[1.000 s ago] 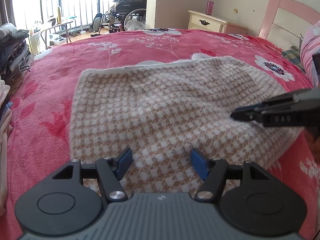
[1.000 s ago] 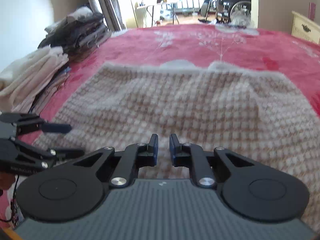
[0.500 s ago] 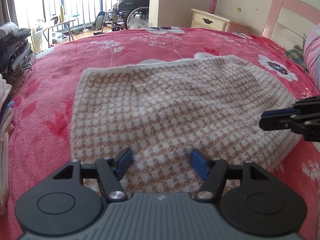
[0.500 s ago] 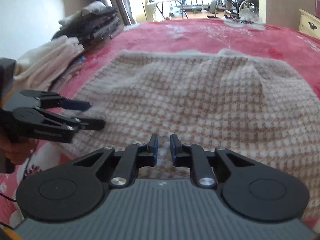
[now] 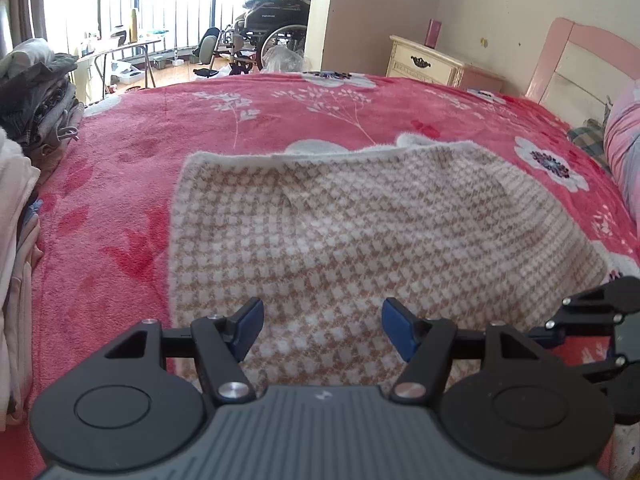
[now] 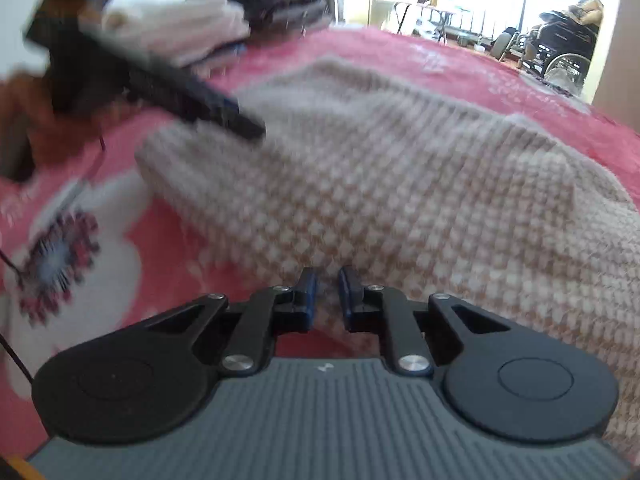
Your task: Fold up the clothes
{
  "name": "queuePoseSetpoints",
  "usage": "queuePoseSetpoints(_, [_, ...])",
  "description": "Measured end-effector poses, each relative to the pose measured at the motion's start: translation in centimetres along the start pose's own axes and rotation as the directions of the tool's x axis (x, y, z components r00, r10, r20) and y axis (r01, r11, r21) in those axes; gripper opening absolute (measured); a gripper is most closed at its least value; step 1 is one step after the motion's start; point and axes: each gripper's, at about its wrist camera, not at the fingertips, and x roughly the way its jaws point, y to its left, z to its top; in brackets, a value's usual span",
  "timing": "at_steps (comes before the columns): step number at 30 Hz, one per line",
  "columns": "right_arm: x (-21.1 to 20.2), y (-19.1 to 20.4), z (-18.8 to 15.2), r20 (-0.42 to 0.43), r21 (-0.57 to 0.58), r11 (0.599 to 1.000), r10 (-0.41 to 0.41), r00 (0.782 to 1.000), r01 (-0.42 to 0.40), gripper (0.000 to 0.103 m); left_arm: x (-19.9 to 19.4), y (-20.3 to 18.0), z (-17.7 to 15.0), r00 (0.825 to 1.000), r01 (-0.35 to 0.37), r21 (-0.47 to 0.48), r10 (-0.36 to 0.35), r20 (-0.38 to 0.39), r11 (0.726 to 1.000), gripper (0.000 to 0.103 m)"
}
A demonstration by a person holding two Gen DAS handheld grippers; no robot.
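A beige and white houndstooth knit garment lies folded flat on the red floral blanket. My left gripper is open, its blue pads spread above the garment's near edge and holding nothing. My right gripper is nearly shut with a narrow gap, empty, at the garment's near edge. The right gripper also shows at the lower right of the left wrist view. The left gripper shows blurred at the upper left of the right wrist view.
Stacks of folded clothes stand along the bed's left side. A pink headboard and pillow are at the right. A cream nightstand and a wheelchair stand beyond the bed.
My right gripper has pulled back off the garment toward its right corner and swung leftward, blurring its view. My left gripper stays open in about the same place.
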Motion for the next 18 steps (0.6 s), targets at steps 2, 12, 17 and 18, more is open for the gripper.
queuePoseSetpoints(2, [-0.4, 0.2, 0.5, 0.011, -0.017, 1.000, -0.008, 1.000, 0.008, 0.012, -1.0, 1.5, 0.4, 1.000, 0.001, -0.055, 0.000, 0.007, 0.999, 0.070])
queuePoseSetpoints(12, [-1.2, 6.2, 4.0, 0.132, -0.320, 0.940, 0.166, 0.977, -0.116, 0.042, -2.0, 10.7, -1.3, 0.952, 0.194, -0.400, -0.270, -0.141, 0.896, 0.079])
queuePoseSetpoints(17, [0.7, 9.0, 4.7, 0.135, -0.405, 0.903, 0.214, 0.967, -0.143, 0.058, -1.6, 10.7, -3.2, 0.923, 0.247, -0.414, -0.343, -0.176, 0.876, 0.086])
queuePoseSetpoints(18, [1.0, 9.5, 4.9, 0.138, -0.422, 0.896, 0.216, 0.966, -0.140, 0.060, -1.4, 10.6, -3.6, 0.914, 0.260, -0.416, -0.361, -0.183, 0.871, 0.087])
